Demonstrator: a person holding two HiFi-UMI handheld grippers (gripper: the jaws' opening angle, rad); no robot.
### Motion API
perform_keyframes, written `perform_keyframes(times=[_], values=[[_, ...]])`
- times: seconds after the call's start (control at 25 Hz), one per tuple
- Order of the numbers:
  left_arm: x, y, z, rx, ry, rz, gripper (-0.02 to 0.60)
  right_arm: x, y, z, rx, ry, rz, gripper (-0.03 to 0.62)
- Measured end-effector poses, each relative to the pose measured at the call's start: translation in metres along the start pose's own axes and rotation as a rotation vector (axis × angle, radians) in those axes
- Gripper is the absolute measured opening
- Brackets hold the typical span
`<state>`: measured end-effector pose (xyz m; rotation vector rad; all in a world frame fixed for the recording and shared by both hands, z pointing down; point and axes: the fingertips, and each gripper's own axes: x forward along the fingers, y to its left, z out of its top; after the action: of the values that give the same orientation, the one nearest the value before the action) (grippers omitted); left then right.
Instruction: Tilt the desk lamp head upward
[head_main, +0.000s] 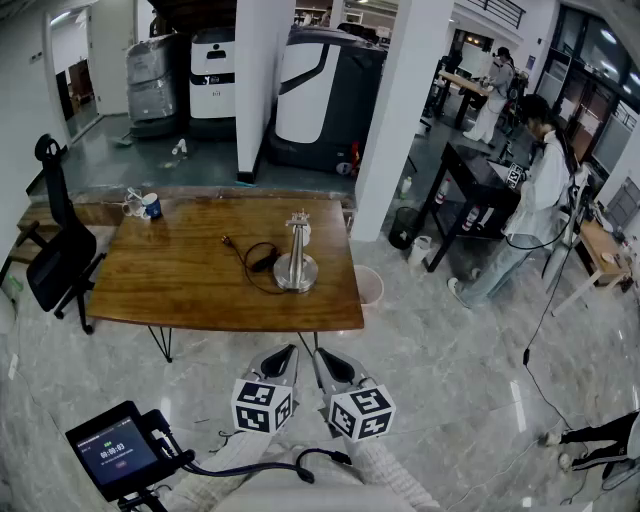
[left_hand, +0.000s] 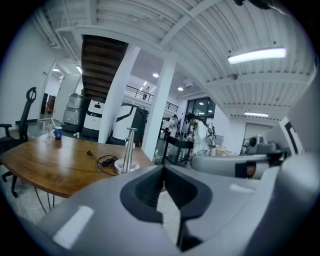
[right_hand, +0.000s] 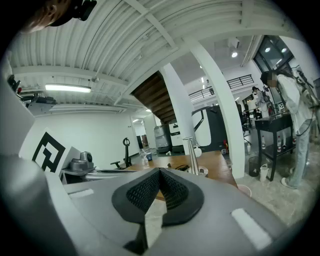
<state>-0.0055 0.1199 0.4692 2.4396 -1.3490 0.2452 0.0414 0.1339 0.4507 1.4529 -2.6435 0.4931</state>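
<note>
The left tongs (head_main: 289, 352) and right tongs (head_main: 323, 353) are both clenched and empty, side by side above the floor, clear of the desk (head_main: 180, 285). At their twelve o'clock the lamp (head_main: 297, 262) stands upright on the desk, its cord (head_main: 262, 262) looped at its nine o'clock. A mug (head_main: 151, 206) sits farther off at ten o'clock.

Light: bright, even, ceiling strip (left_hand: 256, 55) glowing
Glare: sheen across counter (left_hand: 50, 160)
Edges: fisheye bend, black corners
Focus: left tongs (left_hand: 163, 169) soft
</note>
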Motion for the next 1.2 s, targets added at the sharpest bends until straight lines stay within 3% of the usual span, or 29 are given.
perform_keyframes(times=[0.56, 0.92, 1.2], values=[[0.008, 0.005, -0.003, -0.026, 0.051, 0.010, 0.008, 0.009, 0.001, 0.006, 0.010, 0.024, 0.079, -0.002], [0.120, 0.070, 0.021, -0.003, 0.044, -0.034, 0.008, 0.120, -0.071, 0.020, 0.005, 0.018, 0.066, -0.002], [0.196, 0.101, 0.038, 0.073, 0.086, -0.111, 0.008, 0.191, -0.125, 0.040, 0.027, -0.005, 0.022, -0.002]])
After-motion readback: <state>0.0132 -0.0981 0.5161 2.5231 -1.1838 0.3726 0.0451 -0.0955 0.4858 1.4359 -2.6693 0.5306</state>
